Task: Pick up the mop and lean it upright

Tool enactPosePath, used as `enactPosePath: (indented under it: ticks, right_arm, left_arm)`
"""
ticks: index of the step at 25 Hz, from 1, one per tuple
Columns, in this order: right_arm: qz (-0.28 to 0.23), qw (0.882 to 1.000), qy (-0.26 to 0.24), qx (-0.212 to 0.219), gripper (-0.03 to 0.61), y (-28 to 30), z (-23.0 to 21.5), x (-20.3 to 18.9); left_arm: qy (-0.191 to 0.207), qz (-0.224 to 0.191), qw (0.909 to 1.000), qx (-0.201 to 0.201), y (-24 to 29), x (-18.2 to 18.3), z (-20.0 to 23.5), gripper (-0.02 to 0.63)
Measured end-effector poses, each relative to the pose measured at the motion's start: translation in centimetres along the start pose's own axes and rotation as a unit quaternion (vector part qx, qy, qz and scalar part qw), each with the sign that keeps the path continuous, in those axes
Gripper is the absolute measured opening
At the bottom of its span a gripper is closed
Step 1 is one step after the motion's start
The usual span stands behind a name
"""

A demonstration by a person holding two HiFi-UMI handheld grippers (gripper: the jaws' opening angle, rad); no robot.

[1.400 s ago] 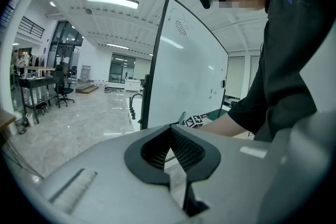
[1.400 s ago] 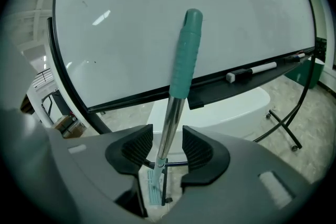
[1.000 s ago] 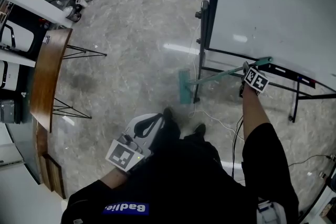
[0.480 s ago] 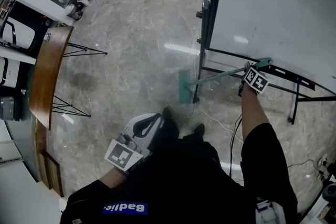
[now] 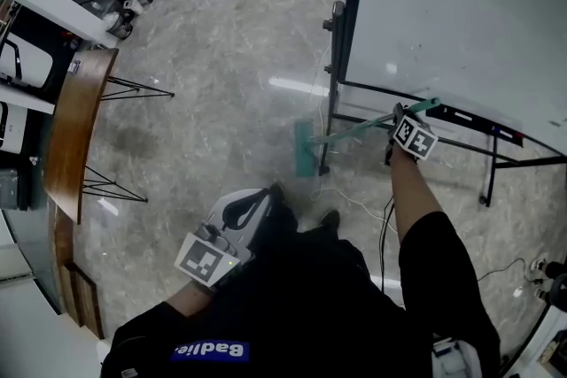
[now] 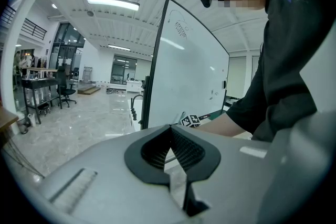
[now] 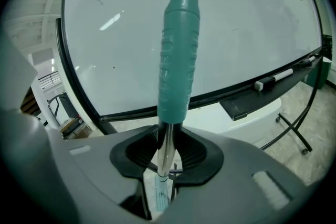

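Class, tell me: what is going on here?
A person holds a hand-held gripper in each hand. The right hand-held gripper has just been closing its jaws and clamps the metal shaft of the teal-handled mop, just below its grip, in front of the large whiteboard. The mop slants, its teal head down at the floor. The left hand-held gripper is shut and empty.

A big whiteboard (image 5: 461, 4) stands at one o'clock; a brown table (image 5: 73, 124) at nine o'clock; a white cable (image 5: 353, 197) lies near the middle.
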State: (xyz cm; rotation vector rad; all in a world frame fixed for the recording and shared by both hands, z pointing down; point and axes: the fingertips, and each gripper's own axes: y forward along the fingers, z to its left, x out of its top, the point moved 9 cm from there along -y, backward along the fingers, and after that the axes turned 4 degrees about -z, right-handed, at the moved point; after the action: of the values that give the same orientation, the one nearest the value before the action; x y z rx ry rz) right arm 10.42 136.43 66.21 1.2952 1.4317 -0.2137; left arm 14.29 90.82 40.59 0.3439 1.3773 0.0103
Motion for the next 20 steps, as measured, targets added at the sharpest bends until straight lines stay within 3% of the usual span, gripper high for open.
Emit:
enactPosePath:
  ticks: [20]
  right_arm:
    - [0.028, 0.993, -0.026, 0.107, 0.107, -4.7, 10.7, -2.0]
  left_arm:
    - [-0.002, -0.049, 0.9988, -0.001, -1.3, 0.7, 0.3, 0.020]
